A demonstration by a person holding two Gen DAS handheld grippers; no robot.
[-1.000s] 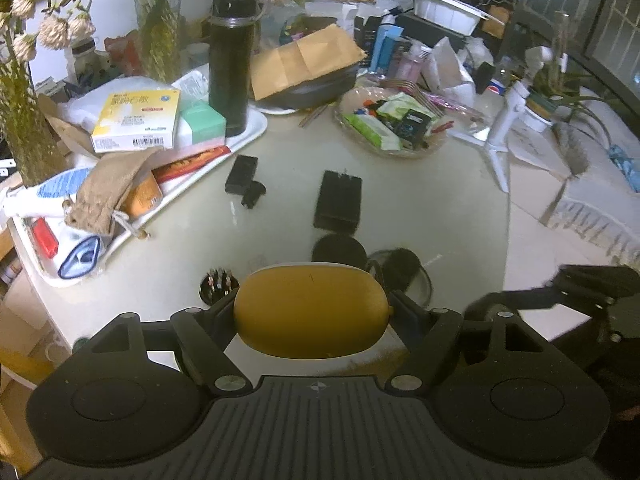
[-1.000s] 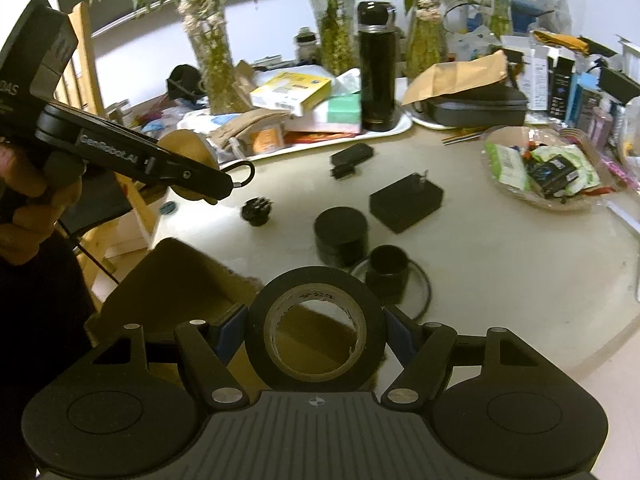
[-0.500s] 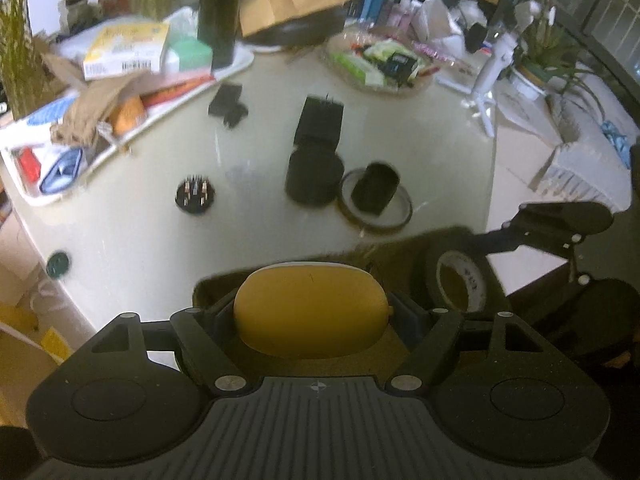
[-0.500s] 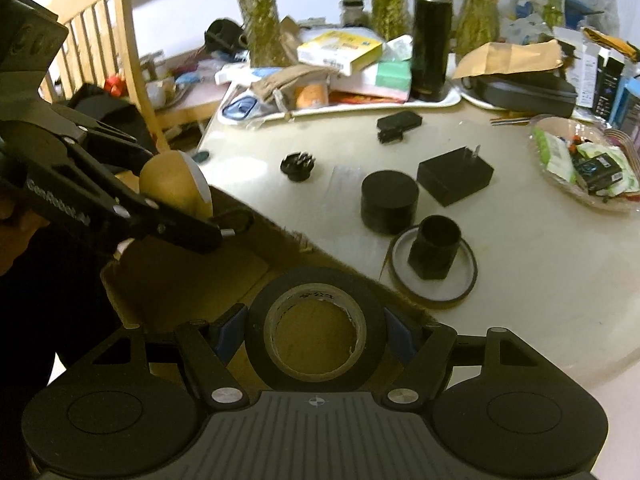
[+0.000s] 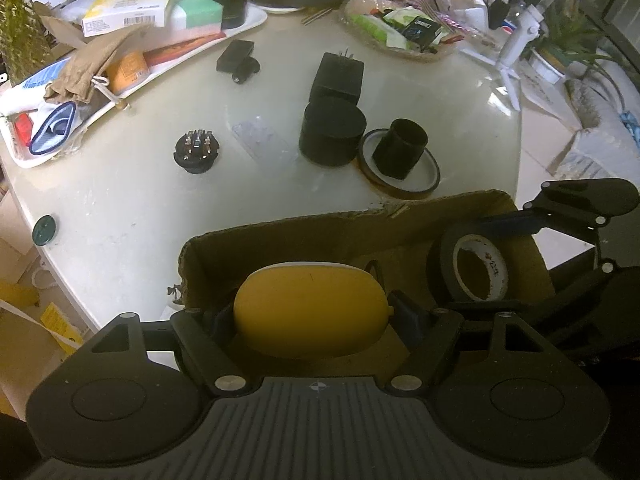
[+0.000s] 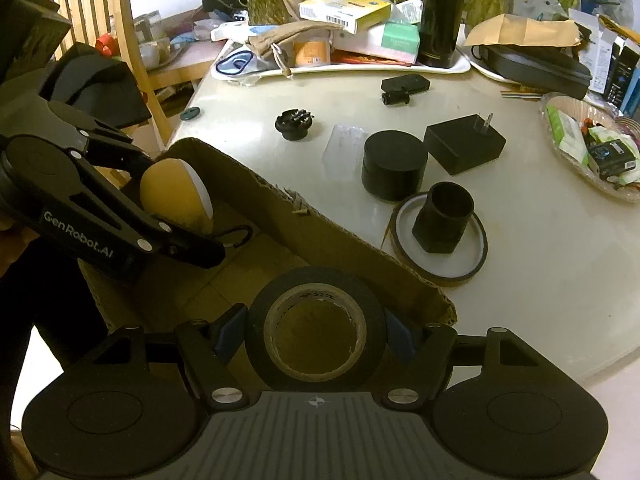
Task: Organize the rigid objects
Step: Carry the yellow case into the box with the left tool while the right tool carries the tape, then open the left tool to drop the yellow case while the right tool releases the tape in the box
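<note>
Over the cardboard box (image 5: 400, 236) at the worktop's (image 5: 120, 200) near edge, the left gripper (image 5: 310, 312) has its jaws clamped on a yellow case (image 5: 308, 308); the right gripper (image 6: 316, 332) grips a black tape roll (image 6: 316, 292). Beyond stand a black jar (image 5: 332, 128) and charger (image 5: 338, 74).

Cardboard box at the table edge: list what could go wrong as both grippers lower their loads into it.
1. The left gripper with the yellow oval case and the right gripper with the black tape roll sit close inside the brown cardboard box; they may collide.
2. The box's torn far wall could snag a finger.
3. The roll, released on edge, might roll into the case.
</note>
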